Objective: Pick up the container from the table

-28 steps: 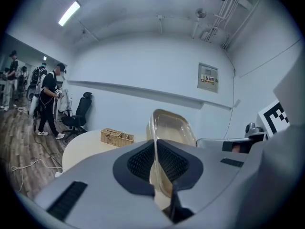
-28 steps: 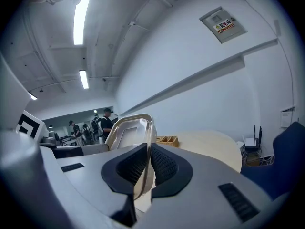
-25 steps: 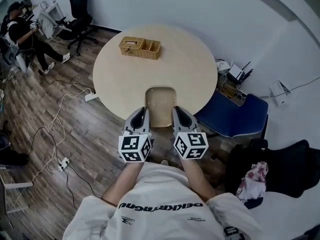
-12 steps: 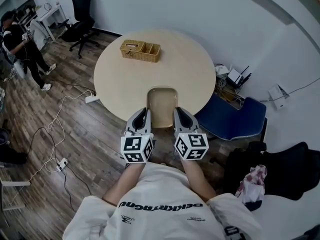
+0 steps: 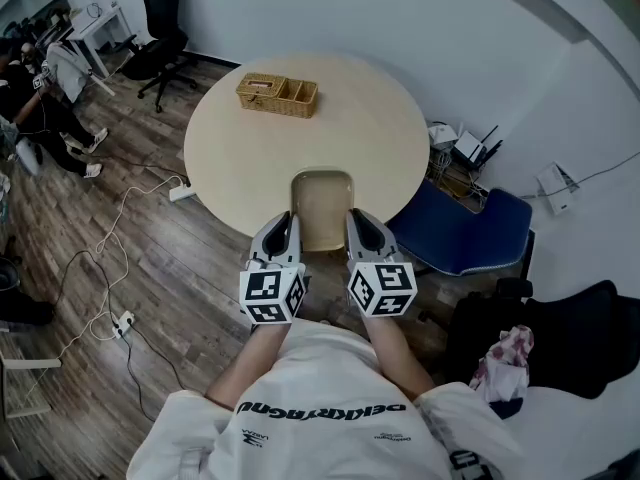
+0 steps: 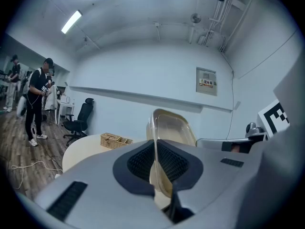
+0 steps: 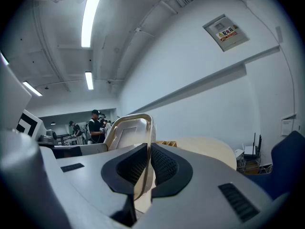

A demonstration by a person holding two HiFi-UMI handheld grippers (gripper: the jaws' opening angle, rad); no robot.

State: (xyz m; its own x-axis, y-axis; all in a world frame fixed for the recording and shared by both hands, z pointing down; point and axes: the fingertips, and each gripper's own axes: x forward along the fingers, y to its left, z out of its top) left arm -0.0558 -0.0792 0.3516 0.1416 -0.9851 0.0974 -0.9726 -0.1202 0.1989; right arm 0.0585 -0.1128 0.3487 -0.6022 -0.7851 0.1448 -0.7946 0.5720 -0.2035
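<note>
A shallow clear plastic container point(image 5: 321, 208) hangs between my two grippers over the near edge of the round beige table point(image 5: 300, 133). My left gripper point(image 5: 284, 230) is shut on its left rim, and my right gripper point(image 5: 359, 230) is shut on its right rim. In the left gripper view the container point(image 6: 174, 128) rises from the shut jaws of the left gripper point(image 6: 156, 162), its rim pinched between the black pads. The right gripper view shows the same container point(image 7: 125, 131), its opposite rim clamped in the right gripper point(image 7: 148, 163).
A wicker basket point(image 5: 277, 95) with compartments sits at the table's far side. A blue chair point(image 5: 462, 232) stands right of the table, and a black office chair point(image 5: 153, 30) stands at the back left. Cables and a power strip point(image 5: 125, 323) lie on the wooden floor. A person point(image 5: 45, 88) sits far left.
Both grippers and the container have stayed almost where they were. The person at the far left has shifted position.
</note>
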